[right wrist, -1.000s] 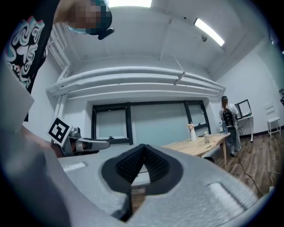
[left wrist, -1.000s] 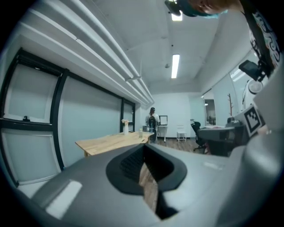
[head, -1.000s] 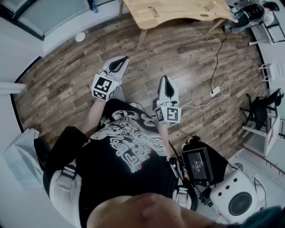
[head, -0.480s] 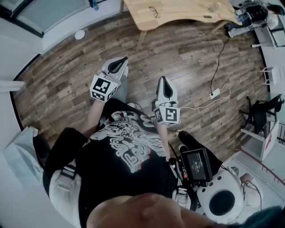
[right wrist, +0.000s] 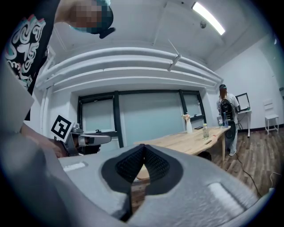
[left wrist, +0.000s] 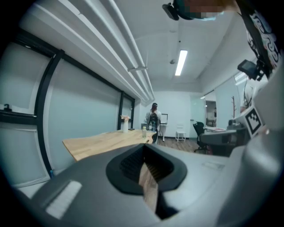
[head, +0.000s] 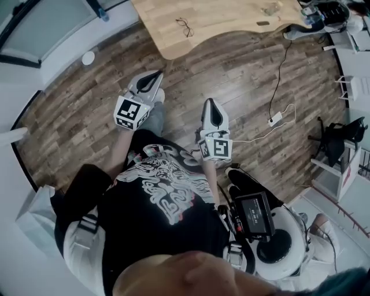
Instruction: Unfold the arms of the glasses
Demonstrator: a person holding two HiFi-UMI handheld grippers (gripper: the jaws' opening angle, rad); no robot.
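Note:
A pair of dark-framed glasses lies on the light wooden table at the top of the head view, well ahead of both grippers. My left gripper is held over the wood floor, short of the table's near edge, jaws shut and empty. My right gripper hangs beside it, further from the table, also shut with nothing in it. In the left gripper view the left gripper points level toward the table; in the right gripper view the right gripper does the same. The glasses do not show in either gripper view.
A bottle and a vase stand on the table's far end, where a person with a backpack stands. A white cable with a power strip runs across the floor at the right. Glass partition walls line the left.
Both grippers and the person have moved toward the table; the table and glasses now sit larger and lower in the head view. Both grippers stay shut.

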